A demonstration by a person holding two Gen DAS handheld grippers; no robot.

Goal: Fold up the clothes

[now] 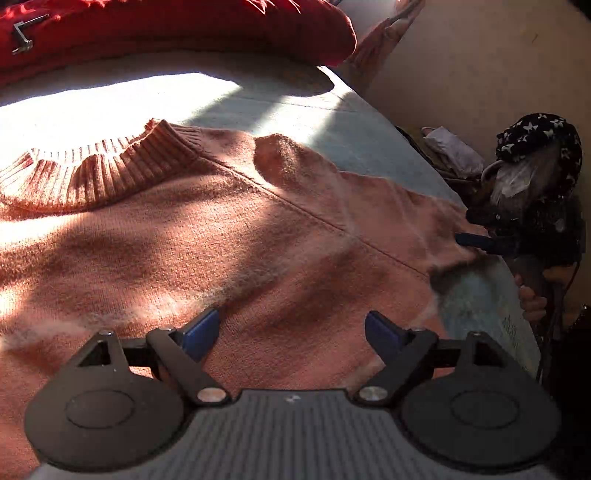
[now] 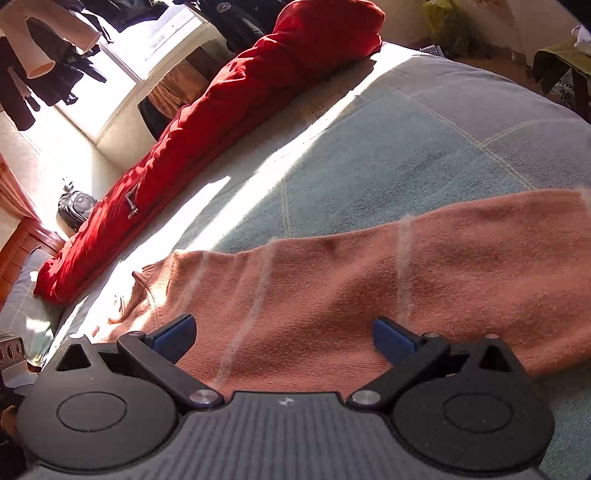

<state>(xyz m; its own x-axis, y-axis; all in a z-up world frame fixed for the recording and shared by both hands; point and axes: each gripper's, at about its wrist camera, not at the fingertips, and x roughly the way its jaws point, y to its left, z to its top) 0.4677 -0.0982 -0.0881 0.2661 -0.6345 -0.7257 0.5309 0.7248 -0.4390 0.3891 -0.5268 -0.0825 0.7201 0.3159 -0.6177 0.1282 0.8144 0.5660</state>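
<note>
A salmon-pink knit sweater (image 1: 229,236) lies spread on the bed, its ribbed collar (image 1: 92,173) at the upper left. My left gripper (image 1: 291,328) hovers open just above the sweater's chest, with nothing between its blue pads. In the left wrist view my right gripper (image 1: 476,229) sits at the sweater's right sleeve edge by the side of the bed, held by a person's hand (image 1: 532,302). Seen from the right wrist, the sweater's sleeve (image 2: 424,280) carries pale fuzzy stripes and runs off to the right. My right gripper (image 2: 284,336) is open low over it, gripping nothing.
A red padded jacket (image 1: 166,29) (image 2: 229,110) lies along the far side of the pale blue-green bed cover (image 2: 424,129). The bed's edge (image 1: 491,295) drops off at the right, with clutter beside it. A dark backpack (image 2: 75,208), hanging clothes and a bright window stand beyond.
</note>
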